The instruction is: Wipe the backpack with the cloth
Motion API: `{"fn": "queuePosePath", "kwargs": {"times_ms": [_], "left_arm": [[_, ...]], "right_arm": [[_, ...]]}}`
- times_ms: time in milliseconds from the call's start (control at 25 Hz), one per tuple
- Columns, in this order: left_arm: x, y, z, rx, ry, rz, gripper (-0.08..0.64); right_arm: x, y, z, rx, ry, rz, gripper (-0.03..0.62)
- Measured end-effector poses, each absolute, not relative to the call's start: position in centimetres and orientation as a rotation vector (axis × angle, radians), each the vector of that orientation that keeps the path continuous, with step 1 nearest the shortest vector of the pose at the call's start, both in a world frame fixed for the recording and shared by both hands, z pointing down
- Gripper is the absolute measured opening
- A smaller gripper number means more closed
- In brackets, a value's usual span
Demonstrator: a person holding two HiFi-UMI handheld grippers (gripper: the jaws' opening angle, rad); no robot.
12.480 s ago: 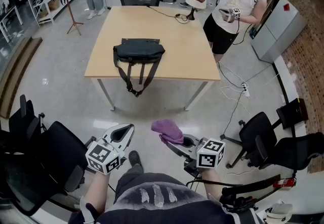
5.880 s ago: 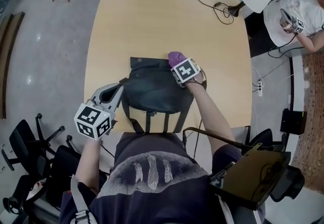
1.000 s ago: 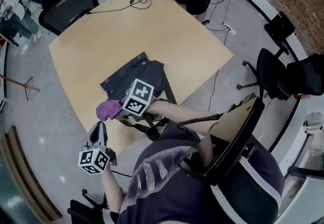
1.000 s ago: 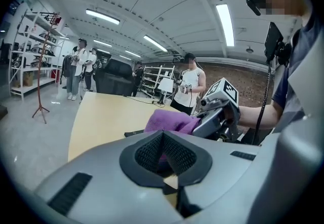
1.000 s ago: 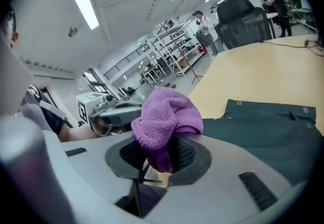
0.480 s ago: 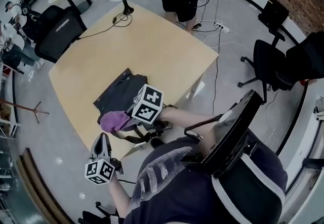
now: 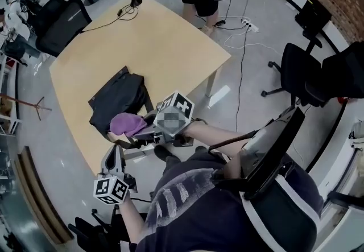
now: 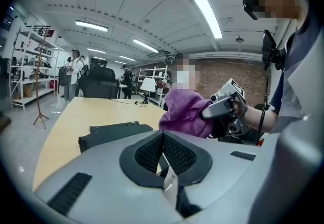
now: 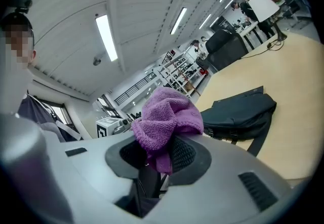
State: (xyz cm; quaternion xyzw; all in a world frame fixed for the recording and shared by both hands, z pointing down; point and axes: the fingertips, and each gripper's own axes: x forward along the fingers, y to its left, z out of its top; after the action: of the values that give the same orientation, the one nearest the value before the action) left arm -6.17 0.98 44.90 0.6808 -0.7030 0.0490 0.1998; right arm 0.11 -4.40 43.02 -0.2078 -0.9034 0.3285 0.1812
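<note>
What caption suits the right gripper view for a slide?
Right gripper shut on a purple cloth, dark backpack on the table beyond.

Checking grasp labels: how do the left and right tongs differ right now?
Grip: the right tongs are shut on the purple cloth; the left tongs are shut with nothing between them.
Place: the right tongs hold the cloth at the backpack's near edge, contact unclear; the left tongs sit further back by the table corner, apart from the backpack.
Shared: both point towards the table.
</note>
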Motion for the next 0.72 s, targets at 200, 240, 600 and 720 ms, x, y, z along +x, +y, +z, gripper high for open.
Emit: {"fn": "queuePosePath", "kwargs": {"times_ms": [200,240,600,720], "left_arm": [[-2.5,3.9,44.6,1.832,-1.994,0.135,0.006],[-2.1,4.4,44.1,1.826,-2.005,0.127,0.006],[-1.2,7.3,39.6,1.875,-2.100,0.098,0.006],[0.2,8.1,37.2,1.988,-2.119,0.107,0.006]], "right_arm": [[2.7,-3.4,42.2,-0.616,-2.570,0.978,0.092],[3.1,-3.2,41.9,-0.612,-2.580,0.966,0.092],[5.3,-0.8,38.4,-0.618,-2.671,0.883,0.092],[5.9,0.5,37.2,-0.536,-2.765,0.702,0.092]]}}
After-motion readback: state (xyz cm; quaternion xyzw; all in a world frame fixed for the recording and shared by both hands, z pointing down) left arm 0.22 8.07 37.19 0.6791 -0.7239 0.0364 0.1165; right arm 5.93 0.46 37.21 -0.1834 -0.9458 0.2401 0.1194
